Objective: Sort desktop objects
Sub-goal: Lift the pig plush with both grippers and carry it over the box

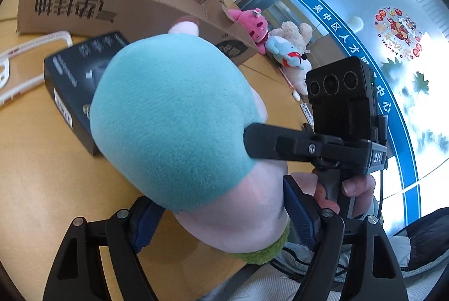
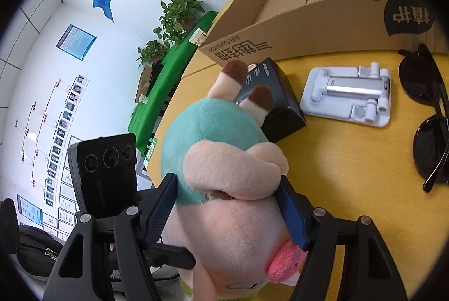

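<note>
Right wrist view shows your right hand-held gripper clamped on the plush pig above the bench; left hand-held gripper squeezes it too. Soft, light, squashy: hold mid-body, not the ears

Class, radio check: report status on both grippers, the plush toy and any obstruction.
Left gripper and right gripper both shut on plush toy. Toy held above table, handover underway. Black box between toy and cardboard box.
</note>
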`<state>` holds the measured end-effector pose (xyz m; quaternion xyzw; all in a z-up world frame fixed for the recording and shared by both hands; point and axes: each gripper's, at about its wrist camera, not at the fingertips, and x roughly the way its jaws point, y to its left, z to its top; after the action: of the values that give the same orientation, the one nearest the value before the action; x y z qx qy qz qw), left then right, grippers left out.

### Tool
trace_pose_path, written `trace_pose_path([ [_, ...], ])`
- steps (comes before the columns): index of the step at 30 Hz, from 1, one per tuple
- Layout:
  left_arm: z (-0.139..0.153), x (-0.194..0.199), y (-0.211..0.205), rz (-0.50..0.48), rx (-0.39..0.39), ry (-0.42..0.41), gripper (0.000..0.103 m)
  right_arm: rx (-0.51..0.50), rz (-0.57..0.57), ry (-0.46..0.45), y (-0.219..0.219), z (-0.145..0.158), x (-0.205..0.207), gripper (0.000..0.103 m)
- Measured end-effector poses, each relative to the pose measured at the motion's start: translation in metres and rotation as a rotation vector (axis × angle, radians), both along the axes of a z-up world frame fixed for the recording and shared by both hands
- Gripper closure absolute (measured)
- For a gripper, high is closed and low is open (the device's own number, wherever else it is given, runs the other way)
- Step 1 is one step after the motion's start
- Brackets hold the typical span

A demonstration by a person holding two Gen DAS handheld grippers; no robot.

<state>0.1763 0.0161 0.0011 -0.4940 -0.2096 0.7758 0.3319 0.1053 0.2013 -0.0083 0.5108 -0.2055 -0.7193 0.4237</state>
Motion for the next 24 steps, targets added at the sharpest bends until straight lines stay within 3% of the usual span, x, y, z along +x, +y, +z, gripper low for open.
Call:
trace_pose_path([
  [7,0.029,-0.026,-0.004,0.013,-0.033,0.082,0.028,-0.037,-0.049,0.046,0.005,0.014,-0.02,0.034],
  [11,0.059,-0.052,-0.008,0.025,-0.053,0.171,0.028,-0.061,-0.081,0.126,0.004,0.036,-0.039,0.036],
  [16,0.11,-0.088,-0.019,0.036,-0.068,0.337,0.028,-0.098,-0.112,0.295,-0.002,0.087,-0.069,0.037],
  [20,0.158,-0.121,-0.027,0.045,-0.083,0.485,0.028,-0.185,-0.163,0.422,-0.005,0.133,-0.101,0.038],
  [24,0.195,-0.157,-0.038,0.047,-0.077,0.564,0.028,-0.242,-0.202,0.516,-0.012,0.17,-0.13,0.038],
])
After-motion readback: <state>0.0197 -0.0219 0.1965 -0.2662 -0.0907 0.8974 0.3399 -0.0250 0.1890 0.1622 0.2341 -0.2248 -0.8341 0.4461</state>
